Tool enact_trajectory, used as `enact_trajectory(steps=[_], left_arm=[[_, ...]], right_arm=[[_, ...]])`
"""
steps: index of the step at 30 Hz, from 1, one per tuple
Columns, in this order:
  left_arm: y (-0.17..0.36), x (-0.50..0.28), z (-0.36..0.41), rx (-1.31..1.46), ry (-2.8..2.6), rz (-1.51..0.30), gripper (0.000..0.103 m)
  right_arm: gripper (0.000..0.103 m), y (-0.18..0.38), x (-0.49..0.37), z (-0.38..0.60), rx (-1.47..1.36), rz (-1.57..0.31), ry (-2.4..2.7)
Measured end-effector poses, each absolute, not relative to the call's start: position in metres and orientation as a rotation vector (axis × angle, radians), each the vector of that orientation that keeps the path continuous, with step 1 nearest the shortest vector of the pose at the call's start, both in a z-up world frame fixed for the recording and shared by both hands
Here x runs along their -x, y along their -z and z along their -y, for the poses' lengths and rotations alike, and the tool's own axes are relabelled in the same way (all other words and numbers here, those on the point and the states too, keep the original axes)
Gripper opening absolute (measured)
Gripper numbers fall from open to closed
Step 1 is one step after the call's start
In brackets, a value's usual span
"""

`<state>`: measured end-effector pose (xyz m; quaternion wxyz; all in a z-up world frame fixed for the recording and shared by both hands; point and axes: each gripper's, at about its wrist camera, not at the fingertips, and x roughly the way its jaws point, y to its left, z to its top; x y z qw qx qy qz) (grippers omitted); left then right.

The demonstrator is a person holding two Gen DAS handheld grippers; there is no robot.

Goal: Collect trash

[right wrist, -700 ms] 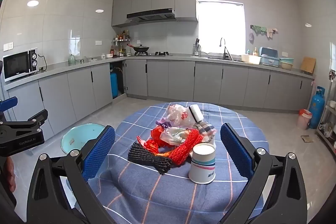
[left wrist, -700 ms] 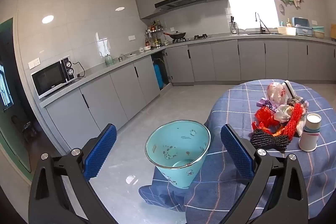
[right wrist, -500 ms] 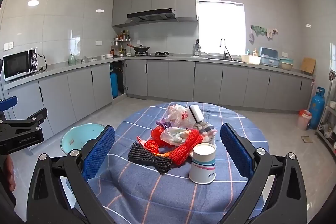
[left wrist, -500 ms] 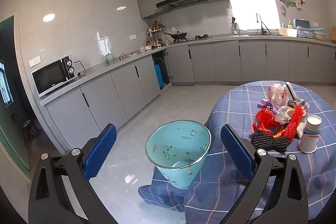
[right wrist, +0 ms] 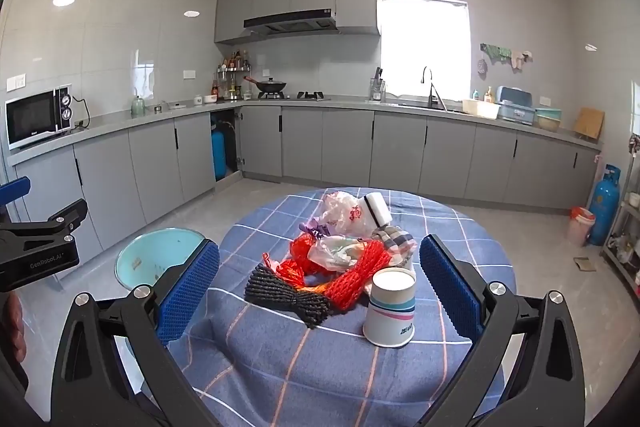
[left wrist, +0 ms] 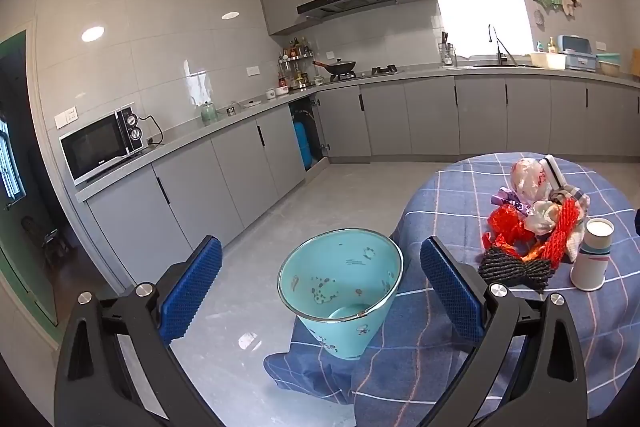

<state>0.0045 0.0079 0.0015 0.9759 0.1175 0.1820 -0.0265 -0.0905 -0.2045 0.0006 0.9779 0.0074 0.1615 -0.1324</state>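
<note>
Teal metal bin (left wrist: 340,291) stands on the floor against the draped edge of the blue plaid tablecloth (right wrist: 320,367), framed between the spread, empty jaws of the left gripper (left wrist: 320,287), presumably parked there so trash drops straight off the table. The trash pile (right wrist: 344,251) (red netting, black netting, crumpled plastic bags, a checked cloth) sits mid-table with a paper cup (right wrist: 390,307) touching its near side. The right gripper (right wrist: 320,291) hangs released and empty, jaws wide toward the pile, so the first pick is not yet made.
</note>
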Motion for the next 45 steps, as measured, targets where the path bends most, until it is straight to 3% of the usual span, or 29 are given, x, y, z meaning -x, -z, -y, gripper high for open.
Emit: enact_trajectory(steps=[45], left_arm=[[0.0033, -0.0093, -0.0127, -0.248, 0.044, -0.369, 0.098]], right_arm=[[0.099, -0.0001, 0.0886, 0.2068, -0.029, -0.332, 0.266]])
